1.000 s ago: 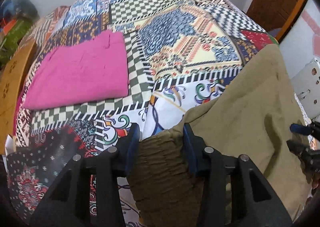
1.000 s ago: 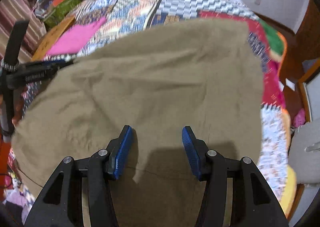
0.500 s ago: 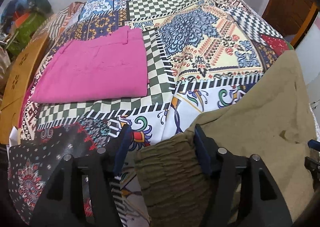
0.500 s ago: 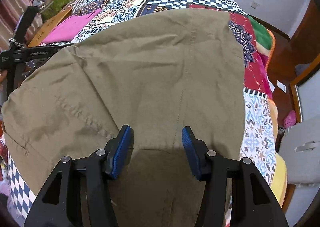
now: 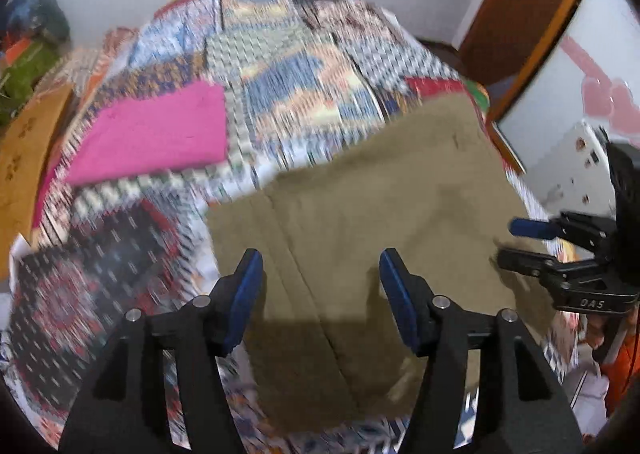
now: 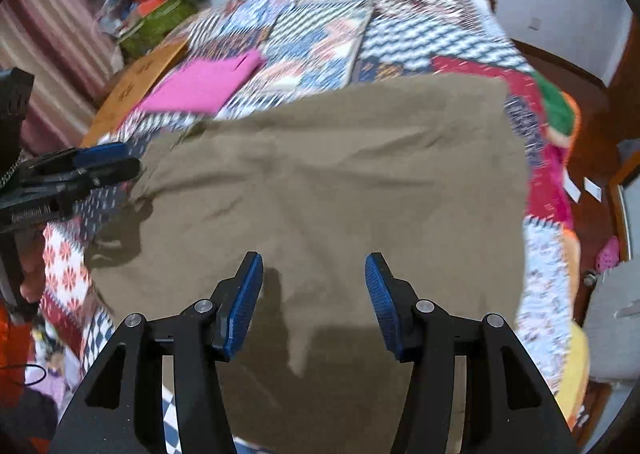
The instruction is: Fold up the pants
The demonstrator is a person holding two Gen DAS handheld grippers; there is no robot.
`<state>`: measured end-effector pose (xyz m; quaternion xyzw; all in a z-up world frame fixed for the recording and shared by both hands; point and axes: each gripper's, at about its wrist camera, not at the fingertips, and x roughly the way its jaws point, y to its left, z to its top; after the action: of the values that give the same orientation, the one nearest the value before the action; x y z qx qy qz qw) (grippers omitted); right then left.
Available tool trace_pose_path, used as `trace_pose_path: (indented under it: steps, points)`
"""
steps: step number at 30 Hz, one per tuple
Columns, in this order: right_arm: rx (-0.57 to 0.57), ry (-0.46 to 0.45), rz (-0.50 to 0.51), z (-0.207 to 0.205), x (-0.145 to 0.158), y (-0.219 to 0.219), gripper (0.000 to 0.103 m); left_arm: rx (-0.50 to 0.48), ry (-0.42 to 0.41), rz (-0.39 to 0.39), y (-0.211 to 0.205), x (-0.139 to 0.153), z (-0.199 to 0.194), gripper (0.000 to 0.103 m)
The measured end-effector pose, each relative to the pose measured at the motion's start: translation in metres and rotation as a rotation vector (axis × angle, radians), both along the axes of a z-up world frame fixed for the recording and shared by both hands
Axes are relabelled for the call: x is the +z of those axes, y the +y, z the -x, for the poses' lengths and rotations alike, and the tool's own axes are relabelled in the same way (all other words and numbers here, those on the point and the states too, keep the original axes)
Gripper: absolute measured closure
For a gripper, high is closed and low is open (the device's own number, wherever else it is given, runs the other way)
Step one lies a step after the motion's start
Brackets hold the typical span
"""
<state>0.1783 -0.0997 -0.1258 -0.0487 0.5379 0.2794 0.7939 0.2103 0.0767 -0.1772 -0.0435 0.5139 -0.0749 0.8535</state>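
Note:
The olive-brown pants (image 5: 380,210) lie spread flat on the patchwork bedspread (image 5: 288,66); they also fill the middle of the right wrist view (image 6: 340,174). My left gripper (image 5: 320,290) is open and empty, above the pants' near left part. My right gripper (image 6: 314,290) is open and empty above the pants' near edge. The right gripper shows at the right edge of the left wrist view (image 5: 516,242). The left gripper shows at the left edge of the right wrist view (image 6: 124,162). Both views are motion-blurred.
A folded pink garment (image 5: 156,134) lies on the bedspread beyond and left of the pants, also in the right wrist view (image 6: 204,82). A wooden board (image 5: 24,158) and a pile of bundles (image 6: 156,6) are at the far left. A wooden door frame (image 5: 532,14) stands at the right.
My left gripper has let go of the pants' gathered waistband and opened wide. Both grippers have drawn back and up, and the pants now lie flat.

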Motion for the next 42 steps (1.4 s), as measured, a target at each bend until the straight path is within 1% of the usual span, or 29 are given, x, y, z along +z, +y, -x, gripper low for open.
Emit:
trace_pose_path:
  steps: [2,3,4,5,7,9,12,16,19,21,22,23,25,29,31,33,34,37,38,40,41,42]
  points:
    - [0.037,0.007,0.049,0.012,-0.014,0.009,0.054,-0.006,0.039,-0.024,-0.005,-0.018,0.011,0.041]
    - [0.042,0.008,0.058,0.016,-0.019,0.009,0.054,-0.005,0.044,-0.047,-0.006,-0.027,0.019,0.037]
    - [0.037,0.007,0.053,0.020,-0.021,0.006,0.054,-0.001,0.032,-0.064,-0.007,-0.030,0.026,0.034]
    - [0.035,0.015,0.045,0.022,-0.021,0.001,0.054,0.008,0.016,-0.072,-0.006,-0.031,0.033,0.029]
    - [0.025,0.035,0.032,0.023,-0.020,-0.006,0.053,0.028,0.012,-0.051,0.001,-0.032,0.044,0.028]
    - [0.013,0.044,0.030,0.026,-0.020,-0.012,0.053,0.049,0.018,-0.030,0.010,-0.035,0.050,0.022]
    - [0.009,0.027,0.053,0.034,-0.018,-0.017,0.053,0.052,0.013,-0.028,0.013,-0.035,0.055,0.022]
    - [-0.001,0.006,0.077,0.039,-0.015,-0.020,0.053,0.046,-0.011,-0.085,0.009,-0.028,0.058,0.022]
    - [-0.007,0.008,0.076,0.040,-0.014,-0.026,0.053,0.036,-0.020,-0.105,0.008,-0.028,0.058,0.022]
    - [-0.009,0.009,0.076,0.042,-0.015,-0.029,0.053,0.043,-0.021,-0.105,0.010,-0.030,0.056,0.018]
    - [-0.011,0.012,0.075,0.042,-0.015,-0.031,0.053,0.059,-0.014,-0.090,0.013,-0.030,0.056,0.018]
    - [-0.014,0.015,0.076,0.043,-0.015,-0.032,0.053,0.086,-0.001,-0.056,0.017,-0.029,0.055,0.018]
    - [-0.019,0.012,0.078,0.045,-0.014,-0.035,0.053,0.113,0.001,-0.022,0.021,-0.026,0.057,0.018]
    - [-0.037,0.013,0.072,0.046,-0.009,-0.042,0.053,0.159,-0.028,-0.008,0.023,-0.012,0.067,0.018]
    - [-0.051,-0.003,0.077,0.046,-0.003,-0.044,0.053,0.181,-0.032,0.004,0.025,-0.003,0.073,0.017]
    - [-0.059,-0.019,0.063,0.047,0.004,-0.045,0.053,0.209,-0.036,0.022,0.028,0.004,0.077,0.012]
    - [-0.062,-0.030,0.051,0.047,0.009,-0.046,0.053,0.221,-0.040,0.037,0.030,0.007,0.079,0.011]
    - [-0.066,-0.066,0.033,0.048,0.021,-0.043,0.053,0.264,-0.040,0.117,0.038,0.016,0.087,0.006]
    - [-0.064,-0.076,0.024,0.048,0.024,-0.041,0.053,0.282,-0.035,0.163,0.041,0.017,0.089,0.005]
    - [-0.059,-0.083,0.005,0.048,0.027,-0.038,0.053,0.298,-0.016,0.217,0.043,0.016,0.092,0.005]
    - [-0.054,-0.085,-0.001,0.048,0.027,-0.037,0.053,0.309,0.007,0.255,0.044,0.012,0.093,0.005]
    - [-0.051,-0.085,-0.002,0.048,0.025,-0.034,0.053,0.315,0.022,0.275,0.044,0.009,0.093,0.005]
